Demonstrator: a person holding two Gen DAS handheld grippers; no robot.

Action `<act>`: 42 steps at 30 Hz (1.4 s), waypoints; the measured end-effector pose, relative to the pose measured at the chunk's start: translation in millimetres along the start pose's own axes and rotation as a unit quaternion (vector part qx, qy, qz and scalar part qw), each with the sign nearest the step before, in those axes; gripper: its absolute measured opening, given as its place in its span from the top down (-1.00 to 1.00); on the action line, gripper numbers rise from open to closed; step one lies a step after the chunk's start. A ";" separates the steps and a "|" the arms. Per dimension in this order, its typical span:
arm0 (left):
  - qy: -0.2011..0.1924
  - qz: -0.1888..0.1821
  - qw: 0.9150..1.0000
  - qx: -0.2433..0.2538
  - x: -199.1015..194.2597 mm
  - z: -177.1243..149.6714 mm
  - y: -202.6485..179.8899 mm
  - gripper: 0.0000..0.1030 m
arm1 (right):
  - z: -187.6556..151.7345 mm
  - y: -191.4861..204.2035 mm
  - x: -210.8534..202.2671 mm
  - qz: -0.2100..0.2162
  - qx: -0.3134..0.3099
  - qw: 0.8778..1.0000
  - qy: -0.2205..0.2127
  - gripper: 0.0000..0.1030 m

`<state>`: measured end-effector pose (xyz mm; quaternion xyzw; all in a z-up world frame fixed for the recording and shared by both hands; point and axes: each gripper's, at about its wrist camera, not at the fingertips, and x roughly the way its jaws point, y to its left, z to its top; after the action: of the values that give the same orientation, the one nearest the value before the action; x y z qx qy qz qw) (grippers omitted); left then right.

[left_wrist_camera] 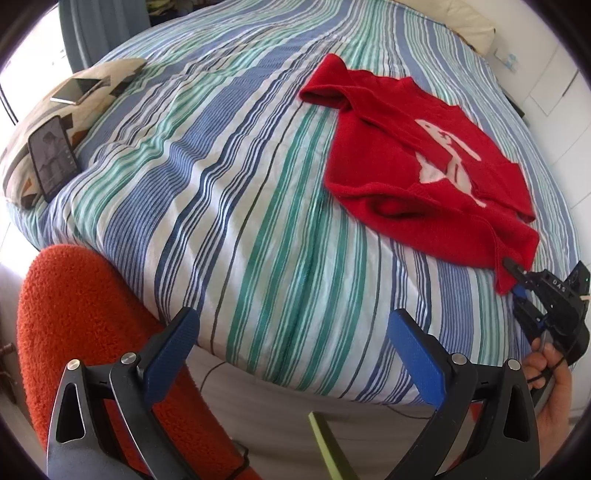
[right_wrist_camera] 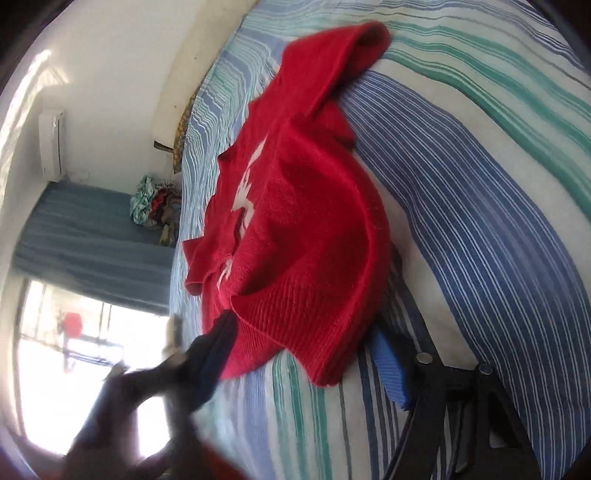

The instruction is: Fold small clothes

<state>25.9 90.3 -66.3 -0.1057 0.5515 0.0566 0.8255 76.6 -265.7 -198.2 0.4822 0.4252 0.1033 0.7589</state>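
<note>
A small red knitted sweater (left_wrist_camera: 417, 162) with a white rabbit figure lies crumpled on the striped bedspread (left_wrist_camera: 236, 192), at the right of the left wrist view. My left gripper (left_wrist_camera: 291, 332) is open and empty, held above the bed's near edge, well left of the sweater. My right gripper (left_wrist_camera: 517, 275) reaches in from the right edge and touches the sweater's near corner. In the right wrist view the sweater (right_wrist_camera: 295, 206) drapes over the gripper (right_wrist_camera: 306, 325); its ribbed hem lies between the two blue-padded fingers (right_wrist_camera: 388, 369), which stand apart.
An orange fuzzy chair back (left_wrist_camera: 85, 325) stands at the lower left, by the bed edge. A cushion (left_wrist_camera: 40, 155) with a phone (left_wrist_camera: 53, 158) and a tablet (left_wrist_camera: 75, 90) lies at the far left. A pillow (left_wrist_camera: 465, 22) lies at the far right.
</note>
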 end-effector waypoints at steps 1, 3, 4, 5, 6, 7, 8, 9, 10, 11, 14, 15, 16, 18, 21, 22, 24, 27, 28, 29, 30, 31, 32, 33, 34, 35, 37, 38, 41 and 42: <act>0.001 -0.003 1.000 0.001 -0.9 0.2 1.1 -0.98 | 2.2 2.2 4.8 -0.003 -0.004 1.000 0.013 0.81; -0.005 -0.006 1.000 0.001 -5.1 0.0 5.7 -0.98 | 1.3 8.5 -3.7 -0.011 -0.005 0.999 0.035 0.84; -0.010 -0.007 1.000 0.001 -7.2 -0.5 8.8 -0.98 | -1.0 16.4 -16.0 0.005 -0.017 0.999 0.040 0.84; -0.015 -0.008 1.000 0.000 -7.2 -0.7 11.7 -0.98 | -2.7 26.3 -31.4 0.013 -0.043 0.998 0.046 0.84; -0.016 -0.011 1.000 0.001 -5.4 -0.9 13.7 -0.98 | -6.5 37.3 -50.2 0.012 -0.074 0.996 0.051 0.84; -0.013 -0.014 1.000 0.001 -1.5 -0.7 14.1 -0.98 | -11.3 47.5 -67.7 0.007 -0.110 0.992 0.057 0.84; -0.005 -0.020 1.000 0.002 4.0 0.3 13.2 -0.98 | -14.8 52.3 -80.2 -0.007 -0.143 0.987 0.068 0.84; 0.006 -0.028 1.000 0.001 9.8 2.1 11.4 -0.98 | -18.7 54.1 -89.8 -0.036 -0.172 0.982 0.073 0.84; 0.014 -0.042 0.999 -0.003 14.7 4.9 8.7 -0.98 | -20.8 51.0 -94.1 -0.074 -0.197 0.975 0.077 0.85; 0.017 -0.062 0.998 -0.005 18.7 8.7 5.1 -0.98 | -21.8 43.6 -95.1 -0.107 -0.210 0.969 0.078 0.85; 0.031 -0.103 0.994 -0.004 29.6 24.1 -8.7 -0.98 | -22.2 5.7 -90.0 -0.156 -0.196 0.966 0.061 0.84; 0.035 -0.114 0.993 -0.005 32.5 30.5 -14.0 -0.97 | -20.8 -9.2 -87.8 -0.148 -0.169 0.973 0.057 0.81; 0.037 -0.121 0.992 -0.007 34.2 38.4 -20.8 -0.96 | -18.9 -21.4 -86.2 -0.135 -0.137 0.980 0.053 0.81; 0.013 -0.131 0.991 0.011 30.2 59.7 -39.4 -0.96 | -12.9 -35.7 -88.3 -0.106 -0.089 0.989 0.049 0.79; -0.008 -0.111 0.986 0.121 38.3 98.9 -88.1 -0.97 | -2.8 -31.9 -95.3 -0.106 -0.103 0.989 0.027 0.47; -0.015 -0.085 0.986 0.145 46.4 109.8 -101.9 -0.97 | -1.8 -32.6 -97.9 -0.103 -0.102 0.989 0.024 0.41; -0.016 -0.036 0.985 0.170 68.9 128.4 -124.0 -0.97 | 0.4 -33.7 -97.0 -0.099 -0.096 0.990 0.025 0.39; 0.031 0.006 0.983 0.181 115.2 144.3 -147.4 -0.97 | -0.3 -31.9 -98.8 -0.108 -0.110 0.988 0.027 0.36; 0.052 0.014 0.981 0.188 129.2 144.5 -152.8 -0.96 | -1.2 -30.1 -96.1 -0.109 -0.114 0.987 0.027 0.31; 0.078 0.024 0.976 0.203 141.8 141.9 -158.3 -0.87 | -2.4 -29.0 -96.0 -0.109 -0.116 0.987 0.027 0.29; 0.100 0.034 0.969 0.223 148.0 136.2 -160.4 -0.81 | -3.2 -28.8 -93.7 -0.109 -0.117 0.987 0.026 0.27; 0.116 0.040 0.960 0.251 147.9 127.6 -160.6 -0.79 | -3.6 -29.0 -93.2 -0.110 -0.117 0.987 0.025 0.27; 0.122 0.039 0.951 0.283 140.9 117.1 -157.6 -0.79 | -3.6 -28.7 -93.8 -0.111 -0.116 0.987 0.024 0.27; 0.127 0.032 0.941 0.313 130.7 105.5 -150.9 -0.79 | -3.7 -29.5 -94.9 -0.110 -0.114 0.987 0.023 0.26; 0.133 0.021 0.930 0.342 117.7 91.7 -139.4 -0.80 | -3.7 -29.1 -95.0 -0.110 -0.113 0.987 0.022 0.25; 0.140 0.011 0.920 0.366 104.2 78.0 -125.0 -0.81 | -3.5 -28.9 -95.2 -0.109 -0.113 0.987 0.022 0.23; 0.164 0.001 0.900 0.405 77.2 49.4 -87.8 -0.81 | -2.8 -31.0 -98.4 -0.107 -0.114 0.988 0.023 0.17; 0.168 0.002 0.894 0.415 63.6 37.9 -68.2 -0.81 | -2.4 -32.2 -98.9 -0.106 -0.114 0.988 0.024 0.17; 0.146 0.003 0.912 0.383 27.8 28.8 -19.6 -0.82 | -2.6 -32.9 -97.6 -0.109 -0.119 0.987 0.028 0.17; 0.135 -0.014 0.928 0.348 19.4 33.7 -7.9 -0.82 | -2.9 -32.6 -97.2 -0.110 -0.121 0.986 0.028 0.17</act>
<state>65.3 90.2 -70.8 0.1738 0.6411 -0.1651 0.7291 6.2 -335.7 -172.4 0.3344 0.4811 0.0833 0.8061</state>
